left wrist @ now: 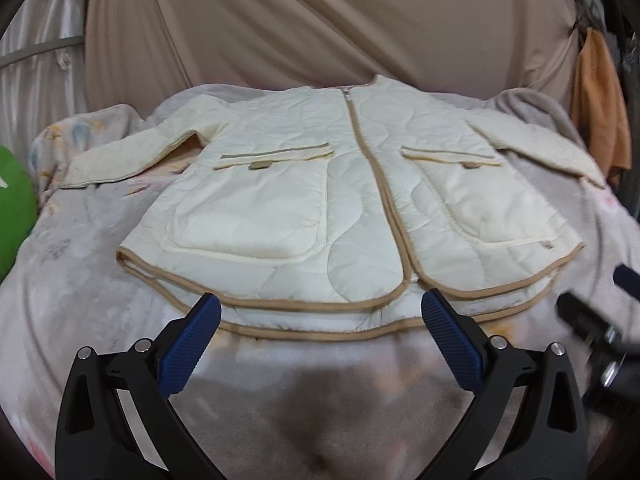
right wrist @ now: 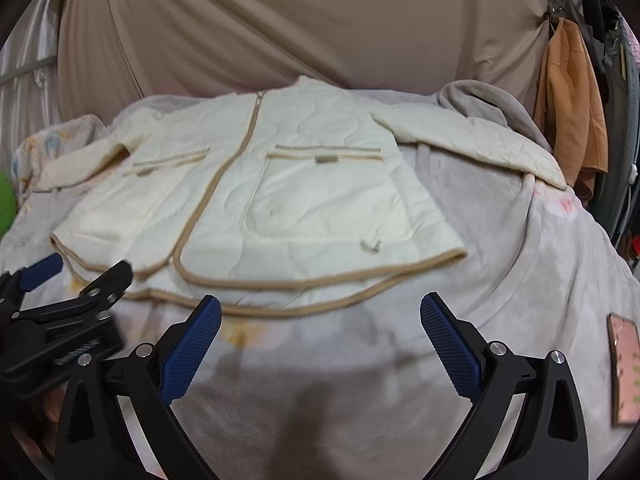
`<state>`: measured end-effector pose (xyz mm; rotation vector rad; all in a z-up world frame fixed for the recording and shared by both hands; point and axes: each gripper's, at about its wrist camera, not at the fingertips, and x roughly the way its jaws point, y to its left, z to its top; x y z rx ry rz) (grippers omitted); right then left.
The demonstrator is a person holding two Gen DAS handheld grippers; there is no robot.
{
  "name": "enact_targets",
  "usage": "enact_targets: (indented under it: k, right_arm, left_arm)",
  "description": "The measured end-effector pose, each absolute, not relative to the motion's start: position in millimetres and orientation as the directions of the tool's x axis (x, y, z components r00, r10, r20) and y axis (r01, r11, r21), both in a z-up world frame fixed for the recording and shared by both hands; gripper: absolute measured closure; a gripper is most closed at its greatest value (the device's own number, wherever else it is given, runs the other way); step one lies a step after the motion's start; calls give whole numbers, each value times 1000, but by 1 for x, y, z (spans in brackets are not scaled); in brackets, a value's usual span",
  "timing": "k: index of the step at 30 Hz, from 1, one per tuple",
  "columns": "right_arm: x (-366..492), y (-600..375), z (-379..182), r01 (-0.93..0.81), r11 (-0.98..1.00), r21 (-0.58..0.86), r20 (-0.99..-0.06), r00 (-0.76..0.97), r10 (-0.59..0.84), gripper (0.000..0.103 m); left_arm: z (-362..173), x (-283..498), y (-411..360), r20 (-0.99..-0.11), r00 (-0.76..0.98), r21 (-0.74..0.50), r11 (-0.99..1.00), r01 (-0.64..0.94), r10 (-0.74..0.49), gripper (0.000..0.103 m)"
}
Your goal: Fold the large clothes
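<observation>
The left gripper (left wrist: pixel 320 312) stands wide open with nothing between its blue pads (left wrist: pixel 188 346); its fingertips sit just short of the jacket's hem, above the blanket (left wrist: pixel 80 292). The right gripper (right wrist: pixel 320 314) is spread just as wide and also holds nothing, its pads (right wrist: pixel 450 344) over bare blanket near the hem's right half. In the right wrist view the left gripper shows at the lower left, beside the hem's left corner; in the left wrist view the right one is a dark blur at the right edge.

The jacket (left wrist: pixel 340 184) is cream, quilted, with tan binding. It lies flat and face up on the blanket-covered bed, collar at the far end, hem nearest the grippers. Its zip (left wrist: pixel 366 184) runs down the middle and is closed most of the way, the two fronts parting near the hem. A large patch pocket (left wrist: pixel 256 220) with a flap sits on each front. The left sleeve (left wrist: pixel 128 160) reaches out to the left and the right sleeve (right wrist: pixel 480 148) spreads out to the right, both resting on the blanket.

Behind the bed hangs a tan drape (left wrist: pixel 320 20). An orange cloth (right wrist: pixel 572 108) hangs at the far right. Something green (left wrist: pixel 14 208) shows at the left edge, and a pink card (right wrist: pixel 626 368) lies on the blanket at the right.
</observation>
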<state>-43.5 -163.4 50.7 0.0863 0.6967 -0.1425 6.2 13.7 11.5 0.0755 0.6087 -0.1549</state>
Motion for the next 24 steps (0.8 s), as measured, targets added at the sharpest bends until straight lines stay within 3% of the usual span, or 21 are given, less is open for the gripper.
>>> enact_targets:
  k: [4, 7, 12, 15, 23, 24]
  right_arm:
    - [-22, -237, 84, 175, 976, 133, -670, 741, -42, 5]
    - [15, -326, 86, 286, 931, 225, -695, 717, -52, 5]
    - [64, -484, 57, 553, 704, 445, -713, 695, -95, 5]
    - [81, -551, 34, 615, 542, 573, -685, 722, -95, 5]
    - [123, -623, -14, 677, 317, 664, -679, 723, -123, 6]
    - [126, -624, -11, 670, 310, 674, -660, 735, -155, 11]
  left_arm:
    - [48, 13, 47, -516, 842, 8, 982, 189, -158, 5]
    - [70, 36, 68, -490, 862, 28, 987, 160, -126, 5]
    - [76, 92, 92, -530, 847, 47, 995, 85, -47, 5]
    - [69, 124, 108, -574, 818, 21, 998, 59, -36, 5]
    - [52, 173, 136, -630, 775, -60, 998, 15, -49, 5]
    - [51, 176, 137, -630, 775, -63, 998, 12, -49, 5]
